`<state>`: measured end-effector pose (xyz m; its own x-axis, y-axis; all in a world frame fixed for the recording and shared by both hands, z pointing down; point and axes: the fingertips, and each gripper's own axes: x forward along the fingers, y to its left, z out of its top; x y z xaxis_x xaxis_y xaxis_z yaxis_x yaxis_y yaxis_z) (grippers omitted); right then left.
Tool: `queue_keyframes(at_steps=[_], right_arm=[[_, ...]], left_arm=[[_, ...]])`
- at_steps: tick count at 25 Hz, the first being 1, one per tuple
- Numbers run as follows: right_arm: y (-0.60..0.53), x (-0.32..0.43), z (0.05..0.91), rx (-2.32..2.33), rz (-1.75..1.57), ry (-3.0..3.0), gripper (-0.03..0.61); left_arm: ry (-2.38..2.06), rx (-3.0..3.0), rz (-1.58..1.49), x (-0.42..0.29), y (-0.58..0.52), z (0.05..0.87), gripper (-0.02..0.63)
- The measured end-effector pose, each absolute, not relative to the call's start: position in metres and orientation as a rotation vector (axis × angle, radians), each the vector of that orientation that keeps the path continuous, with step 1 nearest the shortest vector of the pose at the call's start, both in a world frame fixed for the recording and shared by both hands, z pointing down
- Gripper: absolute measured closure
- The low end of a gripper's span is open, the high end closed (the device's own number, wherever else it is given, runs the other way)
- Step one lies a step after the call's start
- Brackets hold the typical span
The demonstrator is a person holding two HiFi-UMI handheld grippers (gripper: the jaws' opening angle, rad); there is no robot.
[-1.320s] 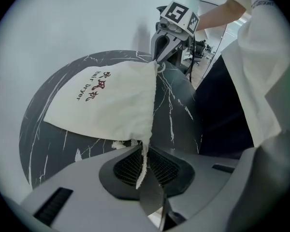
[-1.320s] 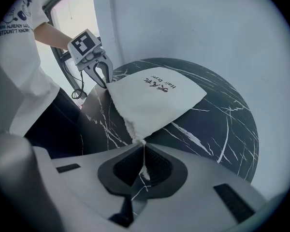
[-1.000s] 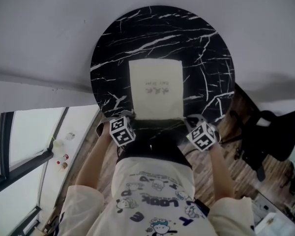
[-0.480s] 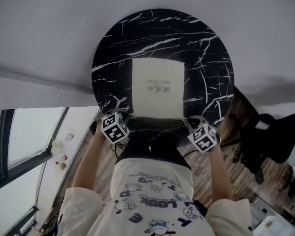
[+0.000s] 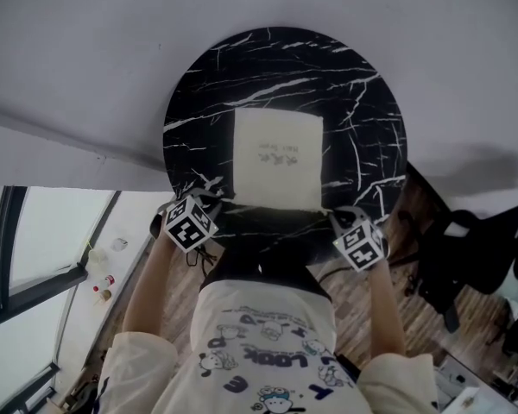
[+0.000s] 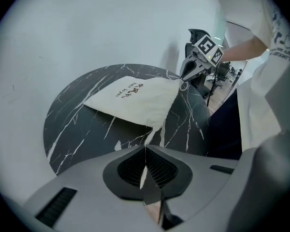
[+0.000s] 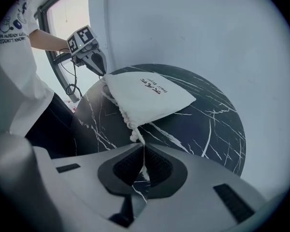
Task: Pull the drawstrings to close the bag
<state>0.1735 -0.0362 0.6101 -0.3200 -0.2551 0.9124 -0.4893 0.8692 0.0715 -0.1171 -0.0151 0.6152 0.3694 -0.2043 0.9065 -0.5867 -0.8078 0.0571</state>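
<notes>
Cream cloth bag (image 5: 277,159) is lying flat at the middle of the round black marble table (image 5: 363,102), its near edge puckering. Left gripper (image 6: 145,153) is clamping the left drawstring (image 6: 153,129); right gripper (image 7: 143,153) is clamping the right drawstring (image 7: 134,135), both cords running straight from the bag's corners.
</notes>
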Motion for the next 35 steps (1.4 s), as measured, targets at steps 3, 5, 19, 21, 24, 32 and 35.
queue_keyframes(at_steps=[3,5,19,21,24,32,35], right_arm=[[-0.039,0.18,0.607,0.561,0.269,-1.916,0.561],[-0.041,0.182,0.605,0.565,0.267,-1.919,0.561],[-0.049,0.205,0.603,0.596,0.263,-1.903,0.561],[-0.049,0.217,0.602,0.596,0.3,-1.905,0.561],[-0.049,0.222,0.602,0.569,0.288,-1.889,0.561],[-0.046,0.223,0.61,0.574,0.329,-1.88,0.561],[-0.049,0.224,0.609,0.569,0.315,-1.885,0.561]], left_arm=[[-0.703,2.271,1.395,-0.121,-0.017,0.61,0.571],[-0.709,2.276,1.377,-0.123,-0.018,0.608,0.571],[-0.757,2.244,1.401,-0.146,-0.019,0.605,0.572],[-0.754,2.23,1.326,-0.155,-0.017,0.603,0.572],[-0.786,2.202,1.191,-0.153,-0.022,0.599,0.572],[-0.792,2.183,1.286,-0.157,-0.021,0.607,0.572],[-0.779,2.198,1.291,-0.159,-0.021,0.606,0.572]])
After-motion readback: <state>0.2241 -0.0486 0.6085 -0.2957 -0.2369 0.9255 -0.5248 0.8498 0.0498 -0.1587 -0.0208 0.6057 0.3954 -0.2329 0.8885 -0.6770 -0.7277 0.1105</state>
